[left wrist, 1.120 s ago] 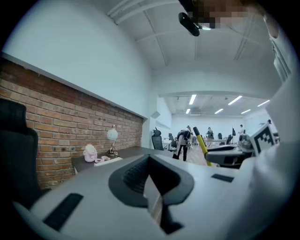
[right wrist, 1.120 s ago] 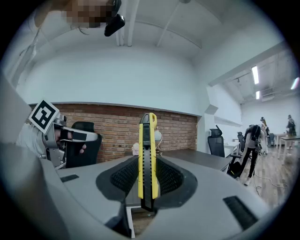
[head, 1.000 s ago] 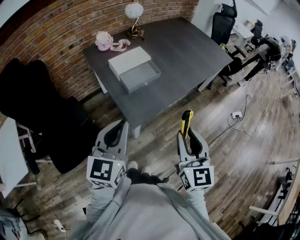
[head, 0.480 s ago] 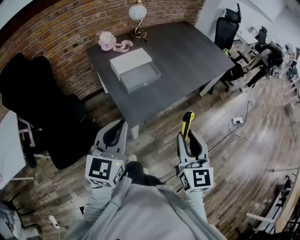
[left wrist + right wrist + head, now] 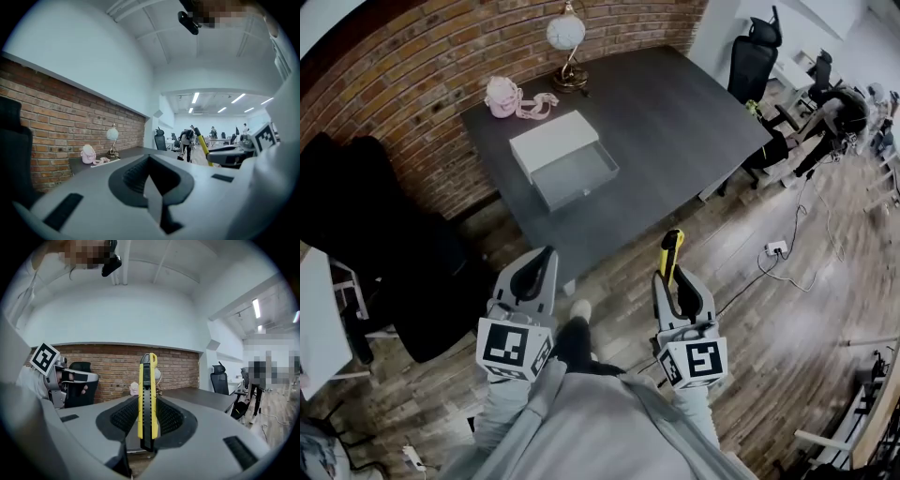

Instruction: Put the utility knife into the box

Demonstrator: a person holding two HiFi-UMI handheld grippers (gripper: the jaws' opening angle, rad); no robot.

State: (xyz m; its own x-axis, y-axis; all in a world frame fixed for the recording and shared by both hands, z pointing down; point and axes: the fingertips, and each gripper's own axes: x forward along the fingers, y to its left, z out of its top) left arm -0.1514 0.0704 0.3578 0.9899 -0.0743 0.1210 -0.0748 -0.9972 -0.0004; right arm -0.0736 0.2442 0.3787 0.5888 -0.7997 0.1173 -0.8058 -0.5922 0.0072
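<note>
In the head view my right gripper (image 5: 674, 279) is held over the wooden floor, short of the table's near edge. It is shut on a yellow and black utility knife (image 5: 671, 253) that points toward the table. The right gripper view shows the knife (image 5: 147, 399) upright between the two pads. My left gripper (image 5: 539, 269) hangs level with it to the left, shut with nothing in it. The white box (image 5: 549, 140) sits on the dark grey table (image 5: 675, 112) with its drawer (image 5: 577, 173) pulled out toward me.
A globe lamp (image 5: 565, 36) and a pink item (image 5: 502, 95) stand at the table's far edge by the brick wall. Black chairs (image 5: 384, 216) are at the left, and an office chair (image 5: 750, 58) stands beyond the table's right end. A power strip with cable (image 5: 776, 248) lies on the floor.
The head view has swung slightly, so the table and box sit a little lower and further left in the picture. Both grippers keep their pose and the knife stays gripped.
</note>
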